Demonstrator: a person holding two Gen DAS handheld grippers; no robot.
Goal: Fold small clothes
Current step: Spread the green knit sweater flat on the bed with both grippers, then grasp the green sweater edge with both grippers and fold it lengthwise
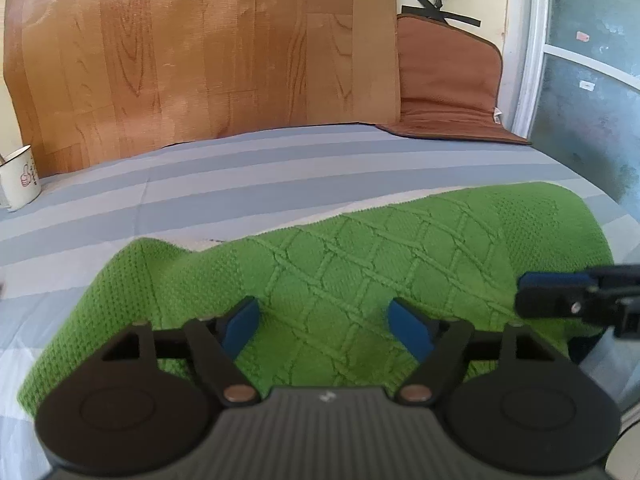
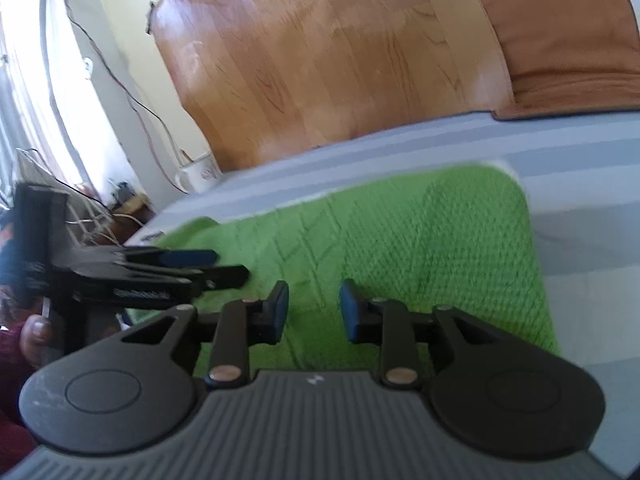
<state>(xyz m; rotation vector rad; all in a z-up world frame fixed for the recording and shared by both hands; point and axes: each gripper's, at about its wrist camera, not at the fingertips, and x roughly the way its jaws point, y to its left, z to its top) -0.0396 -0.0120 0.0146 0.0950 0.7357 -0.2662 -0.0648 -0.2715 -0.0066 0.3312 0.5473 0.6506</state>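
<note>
A green knitted garment [image 1: 360,256] [image 2: 420,240] with a diamond pattern lies folded on the blue-and-grey striped sheet [image 1: 240,184] [image 2: 580,168]. My left gripper [image 1: 324,320] hovers over its near edge, jaws wide open, only the knit showing in the gap below. My right gripper [image 2: 314,308] stands open by a narrower gap over the garment's near part, with nothing pinched between its blue pads [image 2: 352,314]. Each gripper shows in the other's view: the right one [image 1: 560,292] at the garment's right end, the left one [image 2: 192,264] at its left end.
A white enamel mug [image 1: 20,180] [image 2: 198,176] stands at the far left by the wooden headboard [image 1: 200,60] [image 2: 320,60]. A brown cushion [image 1: 448,80] [image 2: 560,40] leans at the back right. Cables [image 2: 100,216] and a person's hand [image 2: 36,332] are at the left.
</note>
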